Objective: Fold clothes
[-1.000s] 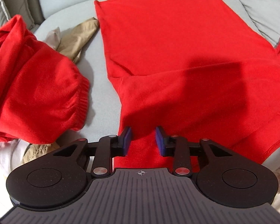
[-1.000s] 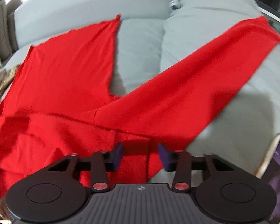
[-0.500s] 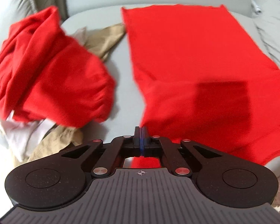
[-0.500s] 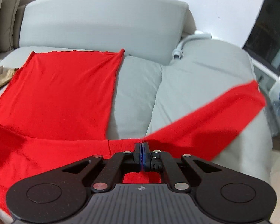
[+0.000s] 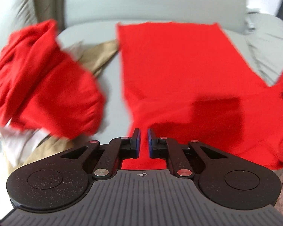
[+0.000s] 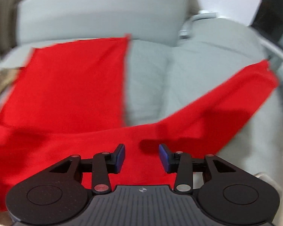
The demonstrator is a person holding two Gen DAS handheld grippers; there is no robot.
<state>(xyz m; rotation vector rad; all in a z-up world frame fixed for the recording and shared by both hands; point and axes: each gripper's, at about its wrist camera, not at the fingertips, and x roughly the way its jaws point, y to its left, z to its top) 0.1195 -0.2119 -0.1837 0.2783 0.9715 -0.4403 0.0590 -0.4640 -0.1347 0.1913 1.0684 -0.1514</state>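
Red trousers (image 5: 169, 66) lie spread flat on a grey sofa seat (image 5: 111, 94), waist end toward me. In the right wrist view one leg (image 6: 66, 86) runs straight toward the backrest, and the other leg (image 6: 226, 109) angles off to the right over a cushion. My left gripper (image 5: 144, 133) hovers over the waist's left part, its jaws a narrow gap apart with nothing pinched. My right gripper (image 6: 142, 150) hangs over the waist's right part with its jaws wide apart and holds nothing. Both views are blurred by motion.
A crumpled red garment (image 5: 43, 86) is heaped left of the trousers, on top of tan cloth (image 5: 101, 54) and white cloth (image 5: 18, 146). The sofa backrest (image 6: 103, 15) rises behind. A grey cushion (image 6: 207, 66) lies at the right.
Half a second ago both grippers were shut on the trousers' waist. Both have since opened and let the cloth go; it now lies flat on the seat.
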